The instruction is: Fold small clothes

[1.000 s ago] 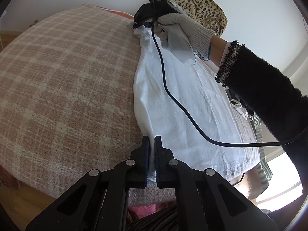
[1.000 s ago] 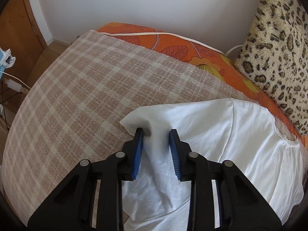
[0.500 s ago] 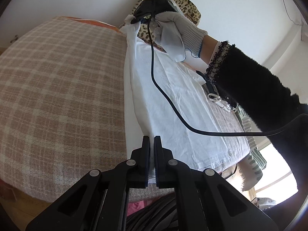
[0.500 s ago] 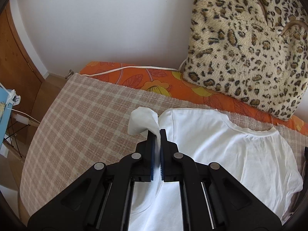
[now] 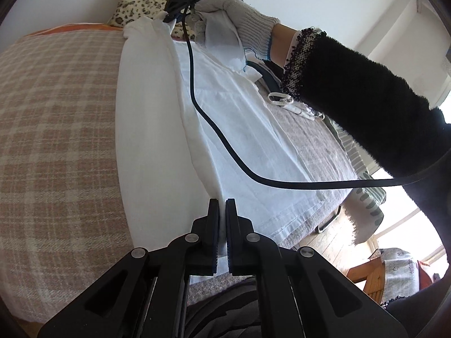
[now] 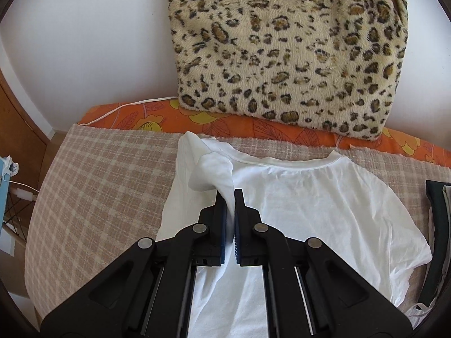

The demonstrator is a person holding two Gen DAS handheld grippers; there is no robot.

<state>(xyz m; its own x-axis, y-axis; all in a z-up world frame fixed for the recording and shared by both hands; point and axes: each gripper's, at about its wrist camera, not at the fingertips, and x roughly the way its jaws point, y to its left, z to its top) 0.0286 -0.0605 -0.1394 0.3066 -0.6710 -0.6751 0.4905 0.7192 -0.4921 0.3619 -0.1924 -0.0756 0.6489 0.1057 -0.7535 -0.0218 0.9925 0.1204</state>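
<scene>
A white T-shirt (image 5: 242, 129) lies on a checked blanket (image 5: 56, 129), its left side lifted into a long fold. My left gripper (image 5: 221, 205) is shut on the shirt's hem edge. My right gripper (image 6: 229, 194) is shut on the shirt's sleeve (image 6: 211, 171) near the shoulder; the shirt body (image 6: 310, 205) lies flat to its right, collar toward the cushion. In the left wrist view the right gripper (image 5: 172, 18) shows at the far end, held by a gloved hand (image 5: 239, 22), with the sleeve raised off the blanket.
A leopard-print cushion (image 6: 290, 50) leans on the white wall behind an orange flowered sheet (image 6: 141, 115). A black cable (image 5: 225, 146) hangs over the shirt. Other clothes (image 5: 293, 104) lie at the bed's right side. Wooden floor (image 5: 332, 236) lies beyond the bed edge.
The right gripper closed on the sleeve and carried it up and toward the collar. Both grippers lifted the shirt's left side, raising a long fold over the body.
</scene>
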